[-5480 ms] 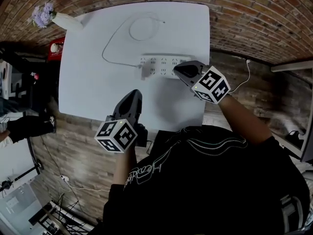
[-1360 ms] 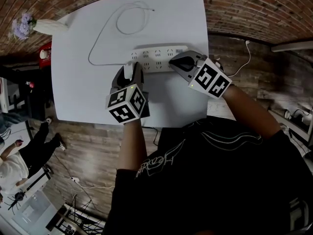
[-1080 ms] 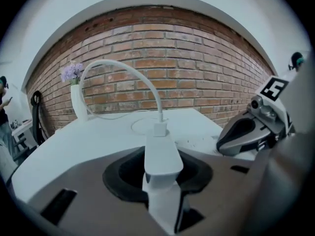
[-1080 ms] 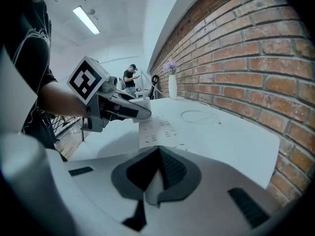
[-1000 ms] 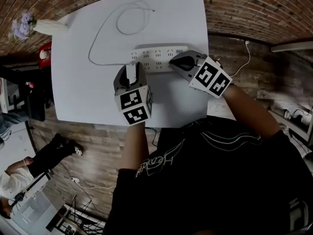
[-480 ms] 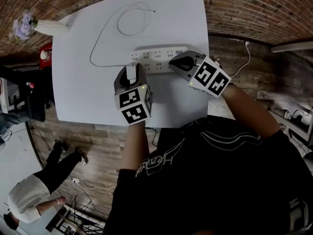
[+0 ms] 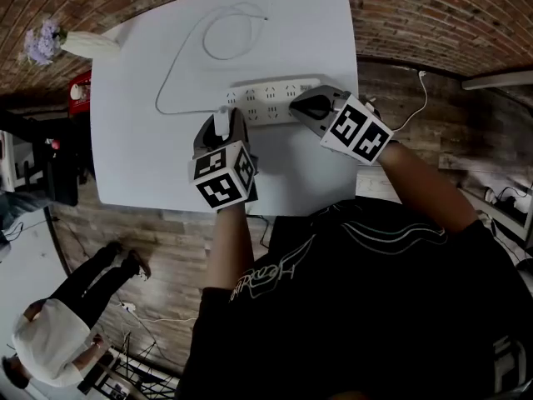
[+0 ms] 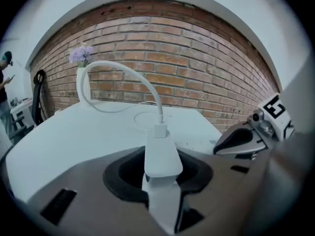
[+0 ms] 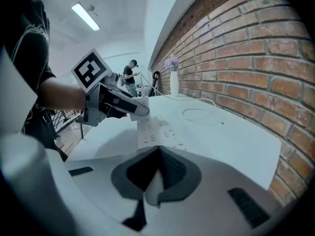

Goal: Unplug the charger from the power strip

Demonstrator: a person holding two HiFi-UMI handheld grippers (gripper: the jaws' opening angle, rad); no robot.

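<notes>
Left gripper (image 7: pixel 220 128) clamps charger (image 8: pixel 161 154) at strip's (image 7: pixel 265 103) left end, mid-desk (image 7: pixel 141 157); its cube (image 7: pixel 223 177) has rolled since a second ago; right gripper (image 7: pixel 294 105) clenched empty, tips on strip's right end, unmoved.

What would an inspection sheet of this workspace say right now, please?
Surface: white table.
Job's things: power strip lying flat; charger at its left end.
Clutter: vase of purple flowers at the far corner.
Grippers: left hand-held gripper shut on the charger; right hand-held gripper shut, tips at the strip's right end.
Cables: white cable runs from the charger to a loop.
Surroundings: brick wall, wood floor, a person standing.
</notes>
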